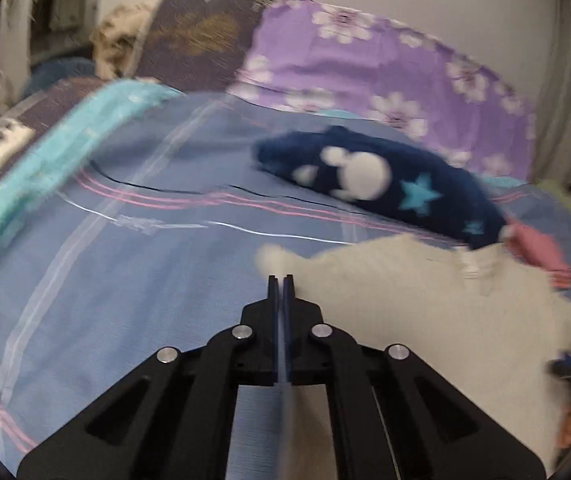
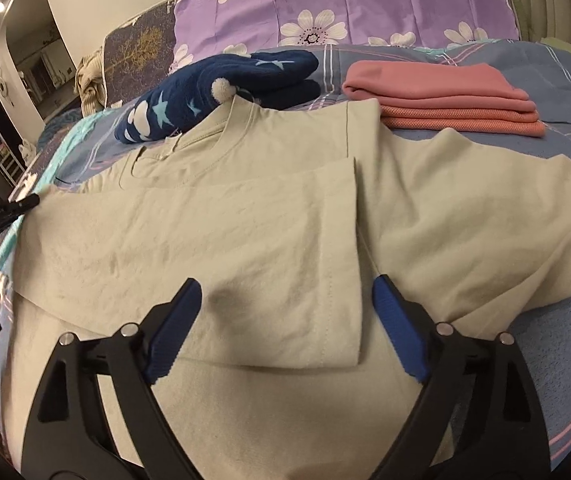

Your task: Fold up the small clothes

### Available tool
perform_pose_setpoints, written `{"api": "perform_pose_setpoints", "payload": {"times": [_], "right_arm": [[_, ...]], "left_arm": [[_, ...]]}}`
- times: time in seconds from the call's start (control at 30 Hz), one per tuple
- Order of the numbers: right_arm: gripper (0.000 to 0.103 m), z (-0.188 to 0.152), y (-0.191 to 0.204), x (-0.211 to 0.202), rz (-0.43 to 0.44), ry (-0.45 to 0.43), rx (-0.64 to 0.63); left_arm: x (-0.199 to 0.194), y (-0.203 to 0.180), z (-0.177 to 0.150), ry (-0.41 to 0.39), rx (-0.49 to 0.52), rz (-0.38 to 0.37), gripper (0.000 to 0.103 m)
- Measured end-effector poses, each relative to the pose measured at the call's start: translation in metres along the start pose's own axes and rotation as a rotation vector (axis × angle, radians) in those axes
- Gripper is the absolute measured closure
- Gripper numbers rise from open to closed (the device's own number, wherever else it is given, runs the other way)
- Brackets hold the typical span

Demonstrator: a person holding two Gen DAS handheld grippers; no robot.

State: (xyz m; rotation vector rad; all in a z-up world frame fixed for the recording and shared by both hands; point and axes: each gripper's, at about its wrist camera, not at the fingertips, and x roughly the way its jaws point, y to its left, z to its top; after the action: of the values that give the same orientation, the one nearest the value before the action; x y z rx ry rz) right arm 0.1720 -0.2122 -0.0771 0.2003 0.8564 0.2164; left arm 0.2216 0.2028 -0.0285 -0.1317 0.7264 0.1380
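Beige tee (image 2: 245, 240) lies half-folded on bed (image 2: 565, 344); my right gripper (image 2: 285, 292) spread over the flap, left gripper (image 1: 281, 280) pressed together, seemingly empty.

Left wrist view, motion-blurred. Black left hand-held gripper (image 1: 281, 278) with blue-lined fingers pressed together, nothing clearly visible between the tips. Tips sit at the left edge of a pale beige cotton garment (image 1: 425, 312) spread over the bed's blue plaid sheet with pink and white stripes (image 1: 133, 248). Beyond it lies a fuzzy navy blue garment with white shapes and light blue stars (image 1: 377, 180). Pink folded cloth (image 1: 537, 246) at right. Purple floral pillow (image 1: 385, 64) behind, teal blanket edge (image 1: 57, 152) at left.
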Motion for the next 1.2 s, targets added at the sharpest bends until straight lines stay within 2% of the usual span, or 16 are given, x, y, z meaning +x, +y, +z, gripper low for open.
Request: {"api": "perform_pose_setpoints", "payload": {"times": [0.03,0.07,0.13,0.2,0.27,0.33,0.37,0.47,0.7,0.77,0.83,0.87,0.9,1.0,1.1,1.2], "right_arm": [[0.015,0.0,-0.001,-0.001,0.006,-0.003,0.005],[0.015,0.0,-0.001,-0.001,0.009,-0.006,0.009],[0.015,-0.001,-0.002,-0.002,0.011,-0.01,0.011],[0.015,0.0,-0.001,-0.002,0.011,-0.009,0.011],[0.015,-0.001,-0.001,-0.002,0.008,-0.009,0.008],[0.015,-0.001,-0.001,-0.003,0.006,-0.01,0.007],[0.015,-0.001,-0.002,-0.004,0.006,-0.012,0.007],[0.015,-0.001,-0.003,-0.004,0.012,-0.014,0.013],[0.015,-0.001,-0.004,-0.006,0.018,-0.018,0.026],[0.016,0.002,0.0,-0.011,-0.044,-0.018,0.012],[0.017,0.009,0.011,-0.022,-0.182,-0.048,-0.02],[0.017,0.018,0.021,-0.034,-0.29,-0.103,-0.046],[0.018,0.025,0.03,-0.042,-0.314,-0.139,-0.061],[0.024,0.057,0.081,-0.064,-0.209,-0.196,-0.135],[0.03,0.077,0.161,-0.056,-0.12,-0.159,-0.324],[0.046,0.08,0.251,-0.024,-0.057,-0.079,-0.523]], "left_arm": [[0.007,0.003,-0.004,0.013,0.02,0.053,0.103],[0.018,0.01,-0.012,0.06,0.016,0.058,0.103],[0.029,0.026,-0.025,0.139,-0.046,0.007,0.103],[0.024,0.034,-0.029,0.142,-0.107,-0.025,0.103],[0.009,0.036,-0.028,0.112,-0.132,-0.07,0.088],[-0.008,0.029,-0.027,0.089,-0.125,-0.132,0.049],[-0.012,0.024,-0.027,0.089,-0.124,-0.165,0.043],[-0.012,0.009,-0.031,0.138,-0.098,-0.229,0.043],[-0.001,0.004,-0.047,0.178,-0.091,-0.202,0.043],[-0.006,0.008,-0.054,0.164,-0.061,-0.2,0.043],[-0.011,0.015,-0.062,0.153,-0.037,-0.21,0.043],[-0.013,0.019,-0.065,0.147,-0.035,-0.22,0.043],[-0.012,0.023,-0.068,0.141,-0.041,-0.234,0.043],[-0.009,0.032,-0.071,0.139,-0.087,-0.278,0.043],[-0.012,0.039,-0.074,0.118,-0.128,-0.316,0.043],[-0.014,0.052,-0.079,0.114,-0.207,-0.374,0.043]]}}
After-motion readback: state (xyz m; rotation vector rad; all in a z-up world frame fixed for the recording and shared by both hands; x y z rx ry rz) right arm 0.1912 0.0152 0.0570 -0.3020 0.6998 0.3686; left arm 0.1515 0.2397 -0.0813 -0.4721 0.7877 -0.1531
